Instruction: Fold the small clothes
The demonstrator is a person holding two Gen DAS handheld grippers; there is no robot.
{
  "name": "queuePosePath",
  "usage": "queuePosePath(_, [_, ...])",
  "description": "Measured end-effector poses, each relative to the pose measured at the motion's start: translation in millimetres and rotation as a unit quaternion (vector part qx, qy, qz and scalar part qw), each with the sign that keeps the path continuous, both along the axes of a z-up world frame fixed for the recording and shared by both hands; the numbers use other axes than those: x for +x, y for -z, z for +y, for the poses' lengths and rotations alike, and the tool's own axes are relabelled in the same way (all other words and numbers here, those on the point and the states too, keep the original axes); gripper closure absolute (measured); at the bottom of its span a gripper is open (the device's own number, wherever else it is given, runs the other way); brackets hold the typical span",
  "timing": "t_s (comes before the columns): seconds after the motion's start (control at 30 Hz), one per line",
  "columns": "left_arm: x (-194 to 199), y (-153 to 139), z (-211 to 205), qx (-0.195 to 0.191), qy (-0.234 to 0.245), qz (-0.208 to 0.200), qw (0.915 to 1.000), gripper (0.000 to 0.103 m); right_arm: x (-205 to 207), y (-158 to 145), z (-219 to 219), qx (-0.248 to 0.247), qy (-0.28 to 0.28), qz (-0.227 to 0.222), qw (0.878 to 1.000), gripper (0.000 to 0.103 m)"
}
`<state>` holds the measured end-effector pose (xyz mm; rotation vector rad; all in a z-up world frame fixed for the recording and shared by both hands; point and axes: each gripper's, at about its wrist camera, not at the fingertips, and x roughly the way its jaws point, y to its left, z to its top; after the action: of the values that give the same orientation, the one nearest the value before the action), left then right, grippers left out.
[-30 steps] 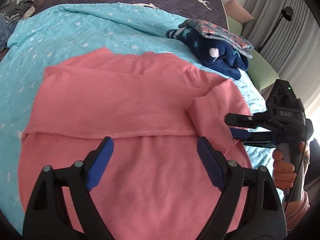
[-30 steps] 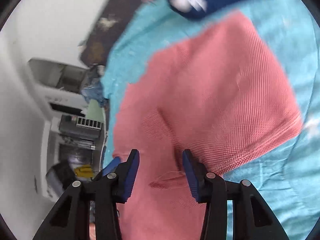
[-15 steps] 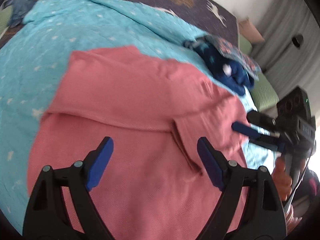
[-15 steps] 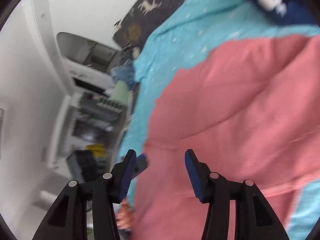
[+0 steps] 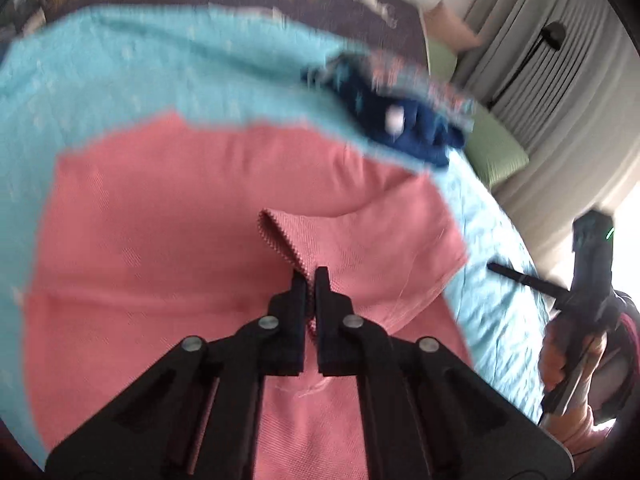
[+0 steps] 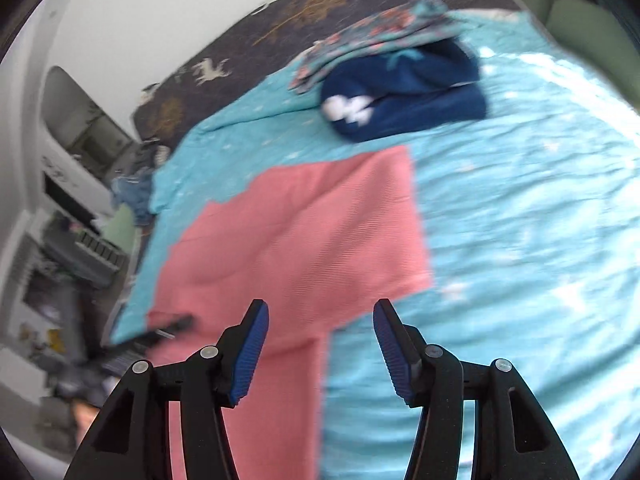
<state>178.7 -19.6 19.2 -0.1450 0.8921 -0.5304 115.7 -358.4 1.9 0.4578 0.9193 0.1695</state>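
Note:
A pink knit sweater (image 5: 168, 248) lies spread on the turquoise blanket (image 5: 132, 76). My left gripper (image 5: 311, 276) is shut on the ribbed cuff of the sweater's folded sleeve (image 5: 280, 240), near the middle of the garment. The sweater also shows in the right wrist view (image 6: 304, 236). My right gripper (image 6: 320, 320) is open and empty, hovering over the sweater's right edge where it meets the blanket (image 6: 520, 208). It also shows at the far right of the left wrist view (image 5: 520, 278), held off the sweater's side.
A stack of folded clothes, navy (image 6: 404, 96) with a floral piece on top (image 6: 372, 36), lies on the blanket beyond the sweater. A dark deer-print cover (image 6: 304, 8) lies behind. Green cushions (image 5: 496, 152) and grey curtains stand at the right; shelves (image 6: 68, 232) at the left.
My left gripper has closed on the sleeve cuff; it was open before. My right gripper has let go, drawn back off the sweater to the right and opened wider.

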Motion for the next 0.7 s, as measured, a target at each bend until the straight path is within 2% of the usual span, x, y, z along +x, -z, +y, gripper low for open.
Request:
queuePosePath(0.03, [0, -17, 4, 0.008, -0.006, -0.028, 0.9996, 0.098, -2, 0, 2, -0.032, 0.004, 0.002, 0.999, 0.045])
queuePosePath(0.1, [3, -39, 11, 0.025, -0.02, -0.064, 0.9974, 0.098, -1, 1, 15, -0.105, 0.009, 0.005, 0.994, 0.031])
queuePosePath(0.17, [6, -52, 19, 0.038, -0.032, -0.082, 0.9954, 0.098, 0, 5, 35, -0.196, -0.012, 0.004, 0.981, 0.024])
queuePosePath(0.23, [14, -57, 29, 0.048, -0.047, -0.087, 0.9939, 0.098, 6, 12, 54, -0.234, -0.04, 0.002, 0.971, 0.024])
queuePosePath(0.33, [27, -58, 43, 0.054, -0.066, -0.083, 0.9928, 0.098, 22, 20, 72, -0.235, -0.06, 0.007, 0.97, 0.024])
queuePosePath(0.5, [36, -55, 71, 0.07, -0.098, -0.082, 0.9893, 0.098, 51, 29, 73, -0.224, -0.043, 0.032, 0.973, 0.024])
queuePosePath(0.7, [49, -29, 102, 0.076, -0.127, -0.048, 0.9878, 0.098, 64, 33, 74, -0.235, -0.045, 0.034, 0.97, 0.024])
